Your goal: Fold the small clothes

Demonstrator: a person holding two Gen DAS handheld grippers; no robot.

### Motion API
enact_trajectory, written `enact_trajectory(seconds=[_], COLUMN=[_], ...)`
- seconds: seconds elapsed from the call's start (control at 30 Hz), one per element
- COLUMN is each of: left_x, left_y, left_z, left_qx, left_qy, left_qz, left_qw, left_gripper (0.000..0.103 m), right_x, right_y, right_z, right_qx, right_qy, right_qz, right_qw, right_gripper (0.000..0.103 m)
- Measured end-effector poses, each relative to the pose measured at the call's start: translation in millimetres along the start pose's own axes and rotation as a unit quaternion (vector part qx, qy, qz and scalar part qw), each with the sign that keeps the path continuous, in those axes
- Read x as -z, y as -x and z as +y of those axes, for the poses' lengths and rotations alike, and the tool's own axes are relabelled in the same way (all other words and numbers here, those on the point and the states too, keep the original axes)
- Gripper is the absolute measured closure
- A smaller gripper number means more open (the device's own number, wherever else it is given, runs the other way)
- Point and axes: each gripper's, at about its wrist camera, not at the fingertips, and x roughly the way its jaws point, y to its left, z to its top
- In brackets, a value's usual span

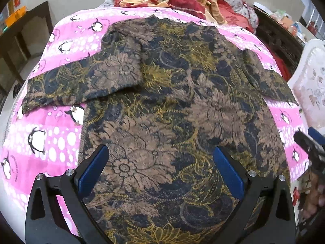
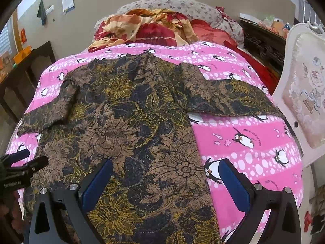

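Hanging over the flowery shirt (image 1: 162,105), the left claw (image 1: 160,162) is wide open and holds nothing. The right claw (image 2: 166,179) is wide open too, over the shirt's edge and the pink penguin blanket (image 2: 254,142). The shirt lies flat on the bed. Blanket writing is too small to read.

A dark floral shirt (image 1: 166,105) in brown, black and mustard lies spread flat on a pink penguin-print bed. Both short sleeves stretch outward, and the collar end points away.
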Motion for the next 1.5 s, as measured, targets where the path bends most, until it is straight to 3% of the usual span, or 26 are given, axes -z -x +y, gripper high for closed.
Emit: enact_trajectory(seconds=[0.13, 0.47, 1.27, 1.5], left_x=[-17.8, -46.7, -38.8, -38.9], left_y=[9.0, 27.7, 21.3, 18.1], left_z=[-4.1, 2.6, 1.9, 7.7], left_qx=[-0.023, -0.021, -0.011, -0.009], left_qy=[-0.023, -0.016, -0.01, -0.005], left_qz=[-0.006, -0.03, -0.024, -0.026], left_qw=[0.9995, 0.9992, 0.9996, 0.9996], left_gripper=[0.0, 0.0, 0.0, 0.0], right_x=[-18.9, -56.2, -48.3, -48.9], right_y=[6.1, 24.2, 17.6, 14.4], right_z=[-3.5, -11.8, -7.6, 1.4], right_qx=[-0.035, -0.036, -0.047, -0.025], right_qy=[0.001, 0.009, 0.012, 0.023], right_qz=[0.014, -0.001, 0.009, 0.001], right_qw=[0.999, 0.999, 0.999, 0.999], right_gripper=[0.0, 0.0, 0.0, 0.0])
